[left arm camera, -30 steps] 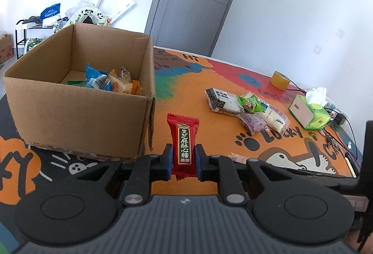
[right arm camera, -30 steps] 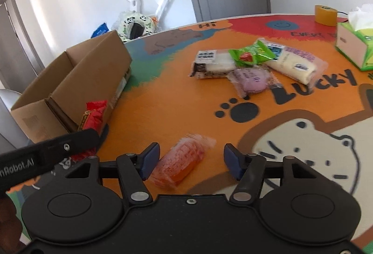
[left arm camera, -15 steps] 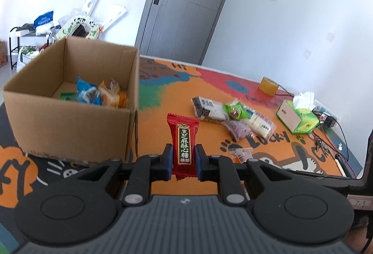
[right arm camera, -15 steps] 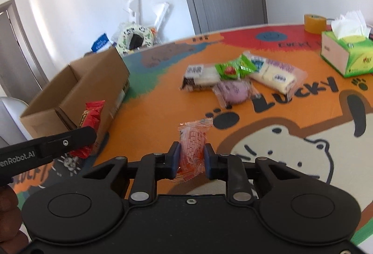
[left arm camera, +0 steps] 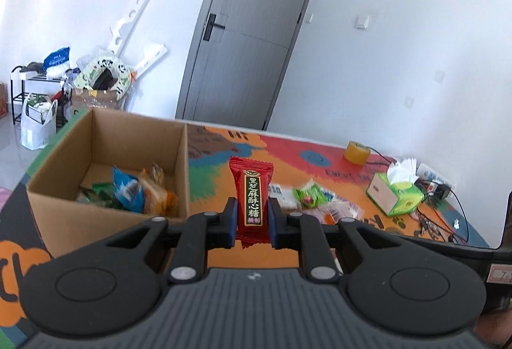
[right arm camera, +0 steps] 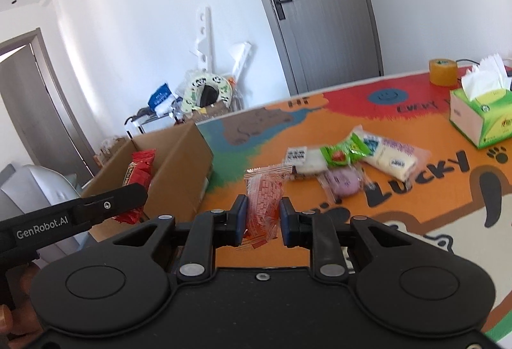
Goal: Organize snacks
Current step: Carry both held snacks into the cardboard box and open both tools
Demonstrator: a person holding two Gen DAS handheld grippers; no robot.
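Note:
My left gripper (left arm camera: 252, 222) is shut on a red candy packet (left arm camera: 252, 189) and holds it upright in the air, just right of an open cardboard box (left arm camera: 105, 221) with several snack packets inside. My right gripper (right arm camera: 263, 221) is shut on a clear orange-red snack packet (right arm camera: 264, 205), lifted above the table. The right wrist view also shows the left gripper (right arm camera: 105, 208) with the red packet (right arm camera: 139, 170) by the box (right arm camera: 179, 176). More snacks (right arm camera: 352, 157) lie on the colourful mat.
A green tissue box (right arm camera: 480, 115) and a tape roll (right arm camera: 443, 72) stand at the far right of the table. Cables (left arm camera: 441, 221) lie near the right edge. A grey door (left arm camera: 246, 38) and floor clutter (left arm camera: 96, 80) are behind the table.
Both grippers have risen with their packets. The right gripper shut on the orange-red packet and lifted it off the mat. The left gripper now sits higher beside the box.

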